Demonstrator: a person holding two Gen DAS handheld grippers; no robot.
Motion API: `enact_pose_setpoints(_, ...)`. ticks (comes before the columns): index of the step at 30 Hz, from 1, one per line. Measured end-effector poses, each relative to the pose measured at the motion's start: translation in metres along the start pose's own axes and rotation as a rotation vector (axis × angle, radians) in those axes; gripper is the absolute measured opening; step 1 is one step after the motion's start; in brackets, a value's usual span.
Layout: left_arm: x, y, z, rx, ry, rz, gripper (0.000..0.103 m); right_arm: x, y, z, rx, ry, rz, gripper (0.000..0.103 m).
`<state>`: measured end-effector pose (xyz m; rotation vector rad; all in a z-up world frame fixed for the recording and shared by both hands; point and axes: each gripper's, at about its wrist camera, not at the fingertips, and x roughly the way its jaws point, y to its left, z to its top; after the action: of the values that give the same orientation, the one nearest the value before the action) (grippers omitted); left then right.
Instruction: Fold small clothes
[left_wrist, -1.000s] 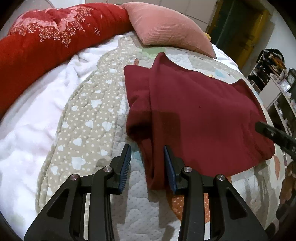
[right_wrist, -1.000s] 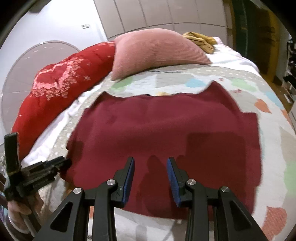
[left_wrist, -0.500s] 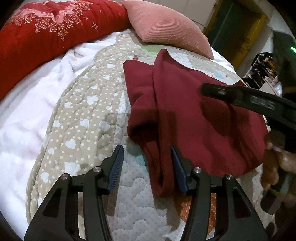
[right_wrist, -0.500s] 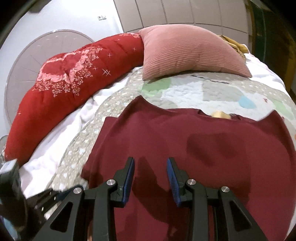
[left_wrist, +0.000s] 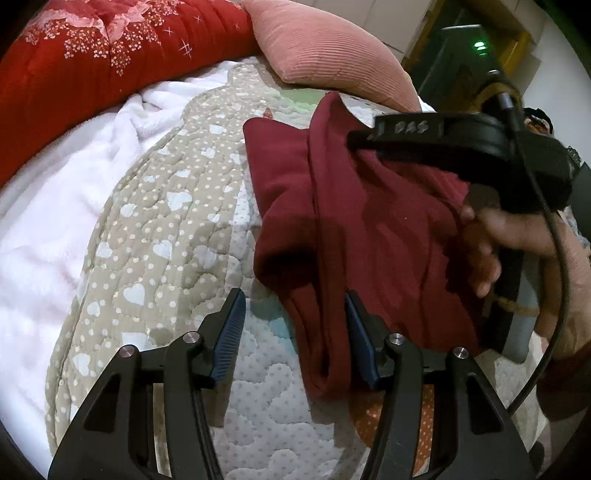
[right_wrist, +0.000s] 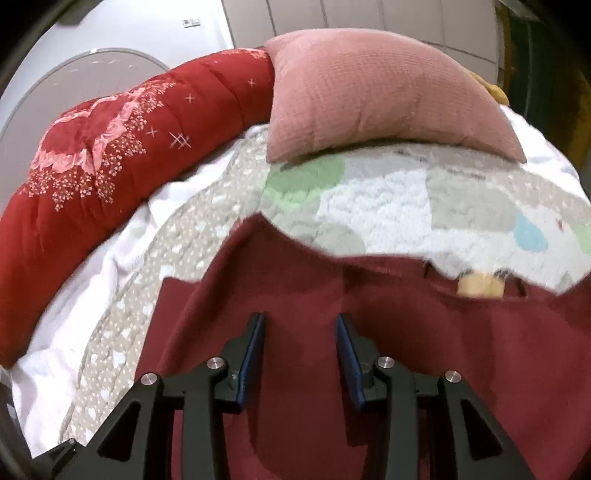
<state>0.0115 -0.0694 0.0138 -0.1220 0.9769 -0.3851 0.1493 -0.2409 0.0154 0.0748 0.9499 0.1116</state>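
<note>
A dark red garment (left_wrist: 369, 229) lies on the patterned quilt (left_wrist: 166, 229), its left side folded over into a thick edge. My left gripper (left_wrist: 295, 332) is open, its jaws either side of the near end of that folded edge. My right gripper (right_wrist: 300, 350) is open and empty, low over the garment (right_wrist: 406, 332) near its upper left part. In the left wrist view the right gripper's body (left_wrist: 461, 147) and the hand holding it hang over the garment's right side.
A red floral duvet roll (right_wrist: 110, 155) curves along the left of the bed. A pink pillow (right_wrist: 369, 96) lies at the head. White fleece (left_wrist: 55, 221) borders the quilt on the left. Furniture (left_wrist: 461, 48) stands beyond the bed.
My left gripper has opened wider and moved forward around the folded edge. My right gripper has swung left and forward across the garment towards the pillow.
</note>
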Motion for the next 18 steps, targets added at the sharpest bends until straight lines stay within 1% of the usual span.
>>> enact_pose_setpoints(1, 0.0, 0.001, 0.0, -0.001, 0.001, -0.002, 0.054, -0.006, -0.002, 0.002, 0.0, -0.026, -0.012, 0.037)
enact_pose_setpoints(3, 0.001, 0.001, 0.001, -0.001, 0.002, -0.003, 0.054, -0.013, -0.009, 0.004, 0.035, -0.048, 0.005, 0.039)
enact_pose_setpoints(7, 0.001, 0.001, 0.001, -0.001, 0.0, -0.009, 0.054, -0.011, -0.015, 0.012, 0.137, -0.019, 0.131, 0.039)
enact_pose_setpoints(9, 0.0, 0.002, 0.0, -0.005, 0.001, -0.015, 0.055, -0.008, -0.01, 0.015, 0.165, -0.011, 0.186, 0.04)
enact_pose_setpoints(11, -0.001, 0.003, 0.0, -0.008, 0.001, -0.023, 0.055, -0.003, 0.002, 0.018, 0.171, -0.005, 0.232, 0.044)
enact_pose_setpoints(12, -0.001, 0.004, 0.0, -0.009, 0.001, -0.027, 0.055, 0.001, 0.01, 0.02, 0.157, 0.003, 0.237, 0.045)
enact_pose_setpoints(14, -0.001, 0.006, 0.001, -0.015, 0.001, -0.038, 0.055, 0.013, 0.026, 0.021, 0.099, 0.041, 0.201, 0.044)
enact_pose_setpoints(15, -0.001, 0.006, 0.001, -0.018, 0.001, -0.042, 0.055, 0.021, 0.037, 0.021, 0.043, 0.068, 0.144, 0.039)
enact_pose_setpoints(16, -0.001, 0.007, 0.001, -0.021, 0.001, -0.046, 0.055, 0.024, 0.041, 0.021, 0.012, 0.075, 0.107, 0.02)
enact_pose_setpoints(17, -0.001, 0.006, 0.001, -0.022, 0.001, -0.047, 0.055, 0.023, 0.047, 0.021, -0.036, 0.064, 0.071, 0.009)
enact_pose_setpoints(18, -0.002, 0.006, 0.001, -0.023, 0.001, -0.047, 0.055, 0.02, 0.05, 0.021, -0.05, 0.048, 0.073, 0.009)
